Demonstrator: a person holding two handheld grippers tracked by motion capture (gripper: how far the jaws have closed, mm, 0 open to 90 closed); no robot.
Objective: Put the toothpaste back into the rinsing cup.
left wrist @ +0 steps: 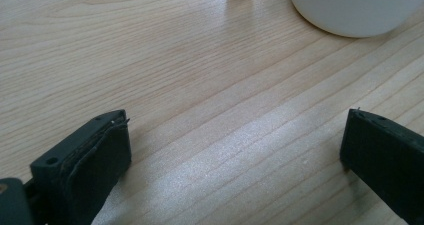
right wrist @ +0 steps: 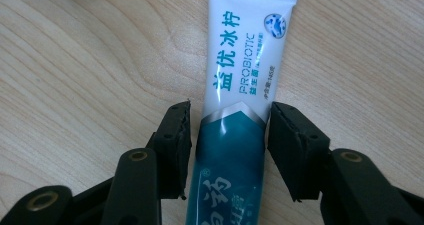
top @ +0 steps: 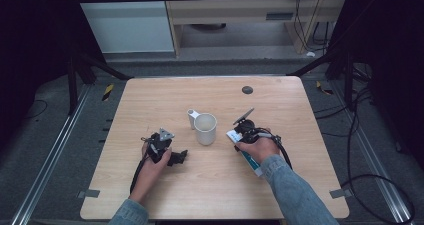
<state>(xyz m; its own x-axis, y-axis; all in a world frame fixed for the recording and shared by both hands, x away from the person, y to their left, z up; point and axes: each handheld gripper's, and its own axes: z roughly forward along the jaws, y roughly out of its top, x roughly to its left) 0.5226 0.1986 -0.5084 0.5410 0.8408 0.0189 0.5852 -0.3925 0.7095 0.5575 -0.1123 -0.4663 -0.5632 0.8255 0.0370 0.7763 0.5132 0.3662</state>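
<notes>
A white and teal toothpaste tube (right wrist: 240,75) lies flat on the wooden table (top: 165,95), its white crimped end pointing away from my right gripper (right wrist: 231,109). The jaws stand on either side of the tube, close to its edges, and the tube is not squeezed. In the high view the tube (top: 233,135) lies just right of a white mug (top: 206,129), partly under my right gripper (top: 241,137) and hand. My left gripper (top: 177,157) rests low on the table left of the mug. It (left wrist: 235,120) is wide open over bare wood, the mug (left wrist: 350,10) ahead to its right.
The mug's handle (top: 192,117) points to the back left. A small dark round spot (top: 247,90) marks the far part of the table. Cables trail from both grippers towards the near edge. Dark frame legs and floor cables surround the table.
</notes>
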